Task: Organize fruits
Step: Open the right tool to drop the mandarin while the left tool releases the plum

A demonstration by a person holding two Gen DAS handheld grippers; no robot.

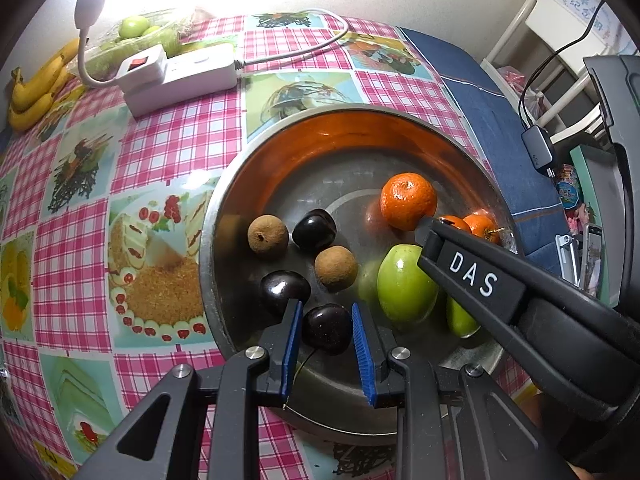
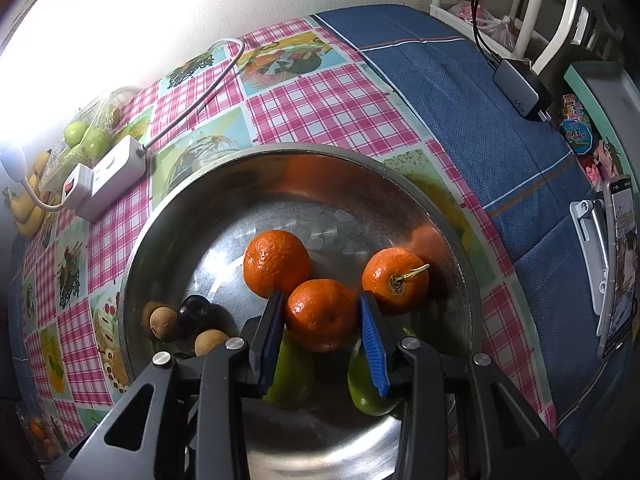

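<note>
A steel bowl [image 1: 280, 152] holds three mandarins, three dark cherries, two brown longans and two green fruits. In the left wrist view my left gripper [image 1: 325, 314] is open, its blue pads on either side of a dark cherry [image 1: 326, 328] without pressing it. In the right wrist view my right gripper [image 2: 322, 312] is shut on the middle mandarin [image 2: 322, 314], its pads touching both sides. Two other mandarins [image 2: 276, 262] [image 2: 396, 274] lie beside it. Green fruits [image 2: 292, 376] lie under the fingers. The right gripper's finger [image 1: 472, 272] crosses the left wrist view.
A white power strip [image 1: 180, 76] with a cable lies behind the bowl on the pink checked tablecloth [image 1: 176, 140]. Bananas [image 1: 36, 84] and a bag of green fruits [image 1: 136, 32] sit at the far left. A blue cloth [image 2: 460, 92] covers the table's right part.
</note>
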